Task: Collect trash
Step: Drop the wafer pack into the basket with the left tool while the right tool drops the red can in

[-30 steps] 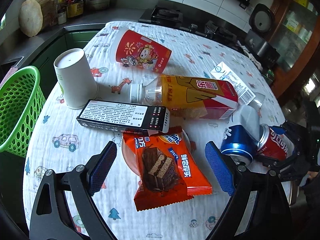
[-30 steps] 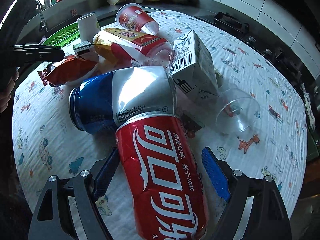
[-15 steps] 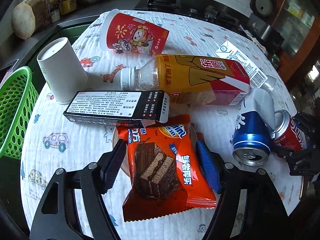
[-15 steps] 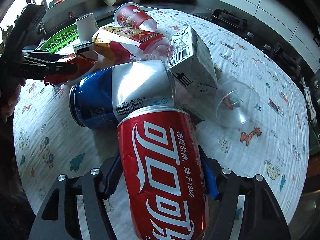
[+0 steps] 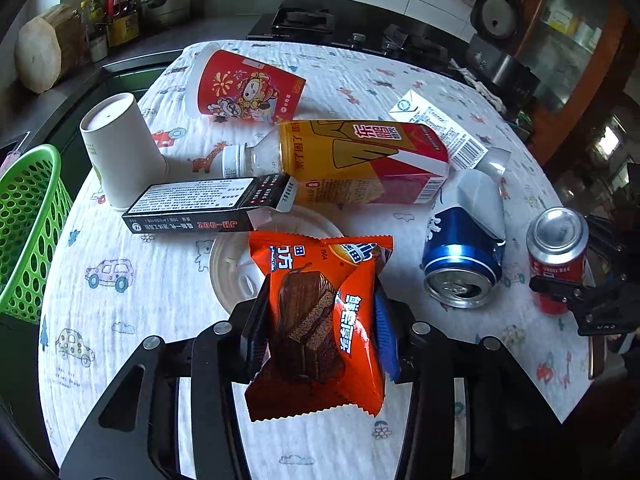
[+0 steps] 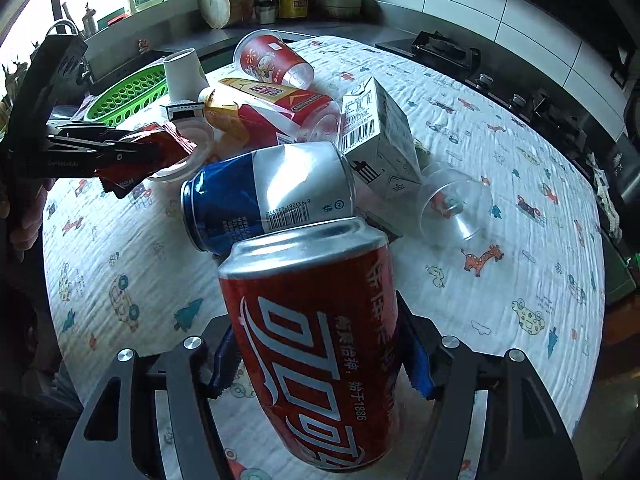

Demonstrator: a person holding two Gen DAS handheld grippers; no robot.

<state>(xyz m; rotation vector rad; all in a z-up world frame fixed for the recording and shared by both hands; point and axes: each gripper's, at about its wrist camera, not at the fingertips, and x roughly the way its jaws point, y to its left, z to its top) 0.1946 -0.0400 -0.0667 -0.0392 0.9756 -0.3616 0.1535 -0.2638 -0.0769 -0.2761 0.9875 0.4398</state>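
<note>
An orange chocolate-wafer packet [image 5: 316, 280] is crumpled between the blue pads of my left gripper [image 5: 320, 312], whose jaws are still closing on it; it hangs just above a white plastic lid [image 5: 232, 268]. The side view from the right wrist shows the same packet [image 6: 160, 148] pinched in that gripper. My right gripper [image 6: 320, 352] is closing on a red cola can [image 6: 312, 320], pads pressing both sides, the can tipped up off the cloth. The left wrist view shows this can [image 5: 558, 256] upright at the right edge.
On the printed tablecloth [image 5: 120, 320] lie a dented blue can [image 5: 460, 264], a yellow-red bottle [image 5: 360, 160], a black box [image 5: 208, 204], a red paper cup [image 5: 248, 88], a milk carton [image 6: 376, 136] and a clear cup [image 6: 456, 208]. A white cup [image 5: 120, 148] stands upside down. A green basket [image 5: 28, 220] sits at the left edge.
Both grippers went from wide open to closed on their items. The packet is now squeezed and raised off the lid. The red can swung from lying flat to tipped upright.
</note>
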